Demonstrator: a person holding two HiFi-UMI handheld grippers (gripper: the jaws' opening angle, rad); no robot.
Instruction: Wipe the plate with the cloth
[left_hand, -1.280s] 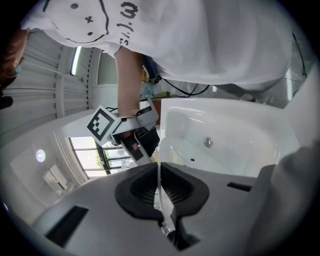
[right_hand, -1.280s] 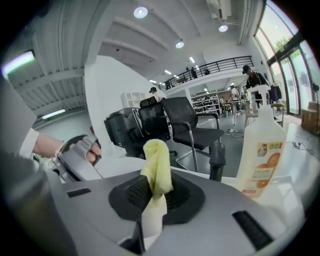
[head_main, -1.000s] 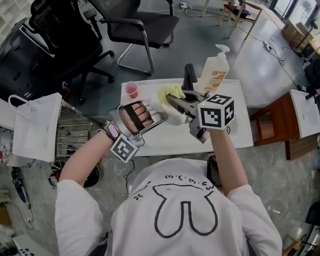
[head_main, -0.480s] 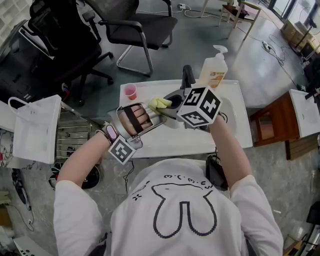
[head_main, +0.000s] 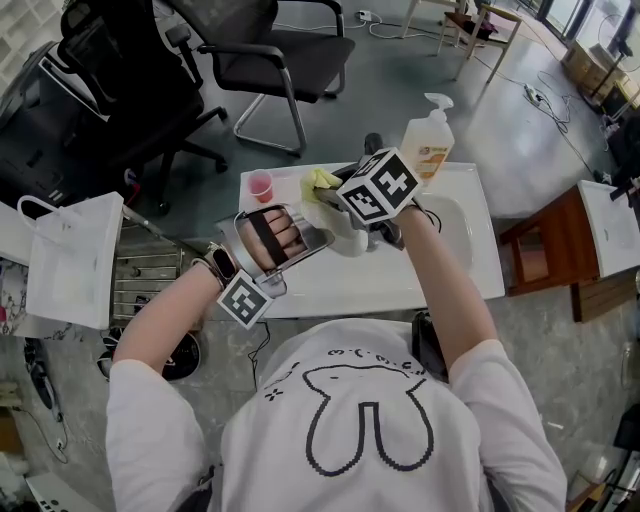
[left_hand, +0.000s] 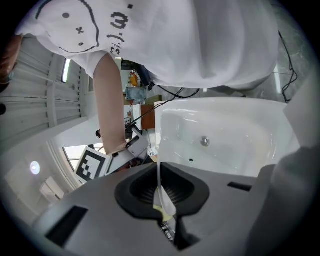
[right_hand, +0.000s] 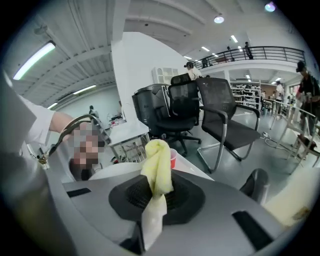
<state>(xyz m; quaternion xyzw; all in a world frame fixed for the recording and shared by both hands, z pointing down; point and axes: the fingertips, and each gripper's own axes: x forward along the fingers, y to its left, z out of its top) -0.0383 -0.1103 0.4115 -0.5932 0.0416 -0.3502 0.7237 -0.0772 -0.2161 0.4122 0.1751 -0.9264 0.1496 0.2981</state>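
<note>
Right gripper (head_main: 332, 188) swung left; cloth (head_main: 319, 180) at plate (head_main: 347, 241) far edge.

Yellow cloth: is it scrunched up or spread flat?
Scrunched up: the cloth pokes out as a rolled wad from the right gripper, clamped shut on it.

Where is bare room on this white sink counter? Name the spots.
Free: the front strip of the white sink counter, between the white plate and the near edge; also the sunken basin, right of the right forearm. Crowded: the back left, where the small red cup, yellow cloth and plate bunch; the pump soap bottle takes the back edge.
</note>
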